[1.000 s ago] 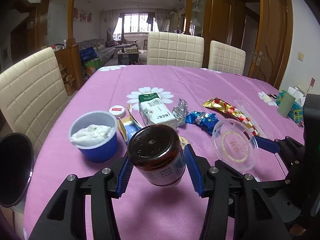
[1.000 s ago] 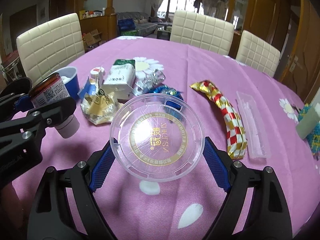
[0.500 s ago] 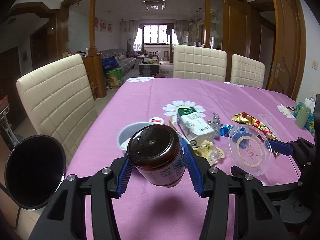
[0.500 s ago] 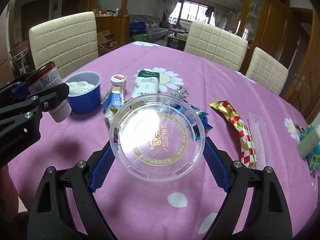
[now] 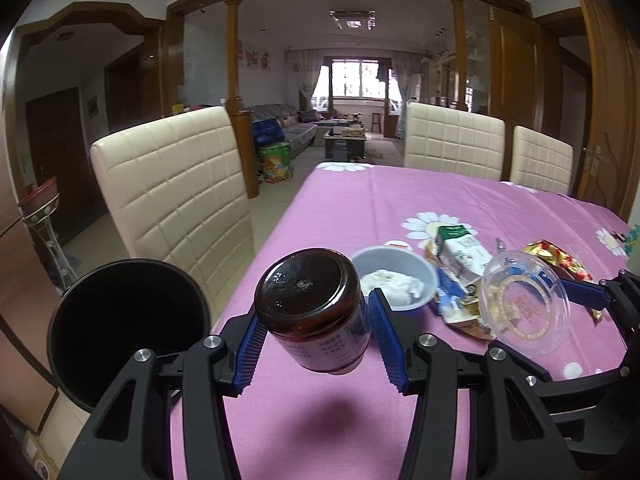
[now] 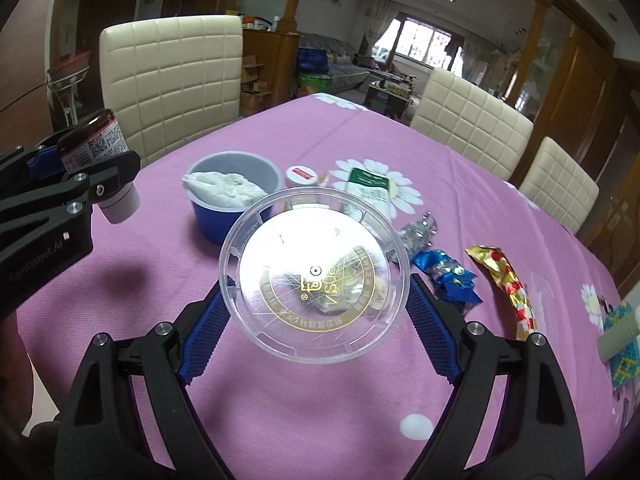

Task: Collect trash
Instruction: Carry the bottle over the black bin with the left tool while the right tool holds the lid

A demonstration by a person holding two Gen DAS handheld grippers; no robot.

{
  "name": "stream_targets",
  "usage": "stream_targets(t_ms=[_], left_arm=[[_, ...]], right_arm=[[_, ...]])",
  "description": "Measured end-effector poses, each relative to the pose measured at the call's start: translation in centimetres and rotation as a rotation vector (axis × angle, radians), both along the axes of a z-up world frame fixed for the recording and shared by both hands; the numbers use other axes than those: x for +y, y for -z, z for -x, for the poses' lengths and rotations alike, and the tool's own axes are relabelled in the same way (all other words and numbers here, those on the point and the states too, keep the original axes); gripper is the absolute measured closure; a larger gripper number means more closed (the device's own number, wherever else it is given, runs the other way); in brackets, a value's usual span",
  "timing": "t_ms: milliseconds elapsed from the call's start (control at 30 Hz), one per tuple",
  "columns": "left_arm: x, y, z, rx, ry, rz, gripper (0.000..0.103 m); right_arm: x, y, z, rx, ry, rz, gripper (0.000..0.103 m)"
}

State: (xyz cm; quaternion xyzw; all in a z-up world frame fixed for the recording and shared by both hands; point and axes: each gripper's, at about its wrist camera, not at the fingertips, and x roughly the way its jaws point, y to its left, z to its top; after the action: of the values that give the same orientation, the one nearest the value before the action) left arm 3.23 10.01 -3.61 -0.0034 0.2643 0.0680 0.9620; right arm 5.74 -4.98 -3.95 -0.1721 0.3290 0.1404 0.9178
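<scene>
Bin [image 5: 128, 320] nearer now, left view only, jar [image 5: 316, 312] gripped, lid [image 6: 316, 280] gripped

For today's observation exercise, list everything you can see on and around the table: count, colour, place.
jar: one, dark brown, in left gripper
clear lid: one, in right gripper
bowl: one, blue, holding white tissue
milk carton: one, green-white, mid-table
wrappers: several, gold-red, blue, silver
bin: one, black, beside table
chairs: three, cream
tablecloth: purple, daisies
left gripper: black, blue pads
right gripper: same
</scene>
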Motion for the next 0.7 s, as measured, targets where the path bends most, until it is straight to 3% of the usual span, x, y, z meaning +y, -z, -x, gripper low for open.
stream_targets(t_ms=[400,700], left_arm=[[6.4,0.4,1.0,-0.018,-0.204,-0.079,0.054],[10.8,1.7,-0.2,0.045,-0.328,-0.049,0.053]], right_arm=[[3.5,0.9,0.6,0.015,-0.085,0.044,0.019],[4.4,1.2,0.7,0.022,-0.097,0.052,0.019]])
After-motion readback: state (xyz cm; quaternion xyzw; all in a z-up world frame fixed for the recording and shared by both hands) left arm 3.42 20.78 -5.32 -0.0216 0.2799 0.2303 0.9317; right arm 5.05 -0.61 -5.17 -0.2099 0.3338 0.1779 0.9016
